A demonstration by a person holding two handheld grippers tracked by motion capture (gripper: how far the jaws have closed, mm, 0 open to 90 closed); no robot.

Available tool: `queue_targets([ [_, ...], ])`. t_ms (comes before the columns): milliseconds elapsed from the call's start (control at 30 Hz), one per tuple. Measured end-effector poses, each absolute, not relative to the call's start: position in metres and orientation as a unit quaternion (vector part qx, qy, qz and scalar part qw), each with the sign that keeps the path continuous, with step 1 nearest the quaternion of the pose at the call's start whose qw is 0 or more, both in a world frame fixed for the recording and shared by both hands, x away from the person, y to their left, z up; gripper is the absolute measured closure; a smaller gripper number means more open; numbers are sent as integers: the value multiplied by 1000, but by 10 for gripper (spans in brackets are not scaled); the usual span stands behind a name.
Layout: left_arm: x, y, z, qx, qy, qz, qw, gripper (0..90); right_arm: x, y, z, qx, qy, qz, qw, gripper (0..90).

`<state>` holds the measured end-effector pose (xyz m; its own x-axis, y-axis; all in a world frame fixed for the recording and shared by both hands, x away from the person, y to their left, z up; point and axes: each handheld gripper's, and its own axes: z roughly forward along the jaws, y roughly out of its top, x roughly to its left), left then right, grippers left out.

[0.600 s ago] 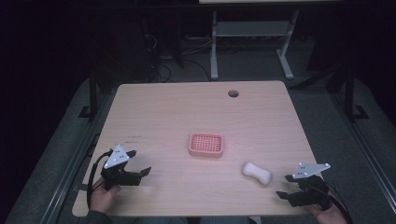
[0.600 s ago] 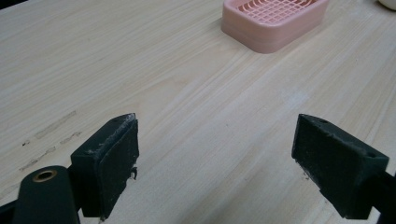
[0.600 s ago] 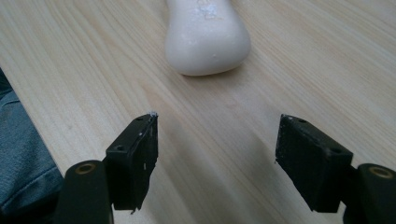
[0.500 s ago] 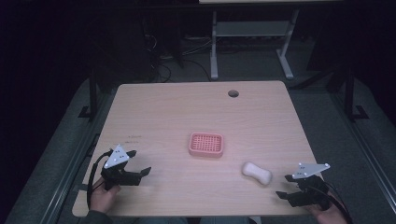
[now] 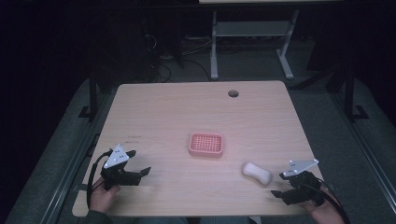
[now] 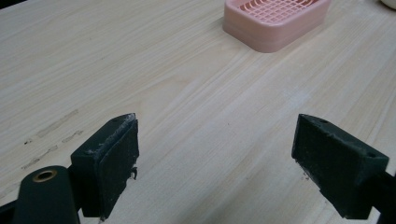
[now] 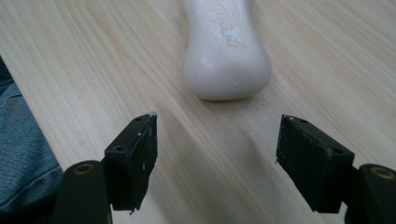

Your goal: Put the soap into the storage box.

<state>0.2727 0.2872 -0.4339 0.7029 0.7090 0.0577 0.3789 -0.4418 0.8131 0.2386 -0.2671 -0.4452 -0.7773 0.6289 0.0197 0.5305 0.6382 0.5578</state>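
A pink slotted soap dish [image 5: 206,144] sits near the middle of the wooden table [image 5: 187,107]. To its right and nearer the front lies a white bar of soap [image 5: 257,172]. My left gripper [image 5: 139,162] hovers low at the front left, open and holding nothing. In the left gripper view the gripper [image 6: 217,154] points at bare wood, with the soap dish [image 6: 275,21] far ahead to the right. My right gripper [image 5: 279,185] is at the front right, open, just short of the soap. In the right gripper view the gripper [image 7: 217,149] faces the soap [image 7: 226,51], which lies ahead of the jaws, apart from them.
A round cable hole [image 5: 233,93] is near the table's far edge. Behind the table stand a white frame's legs [image 5: 214,51] and floor cables [image 5: 163,70]. Grey-blue clothing [image 7: 18,154] shows past the table's front edge beside the right gripper.
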Motion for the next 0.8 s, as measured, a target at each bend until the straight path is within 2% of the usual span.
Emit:
queue_targets([
  [800, 273, 287, -433, 825, 328, 200, 415, 145, 264, -232, -431, 282, 925, 243, 77, 287],
])
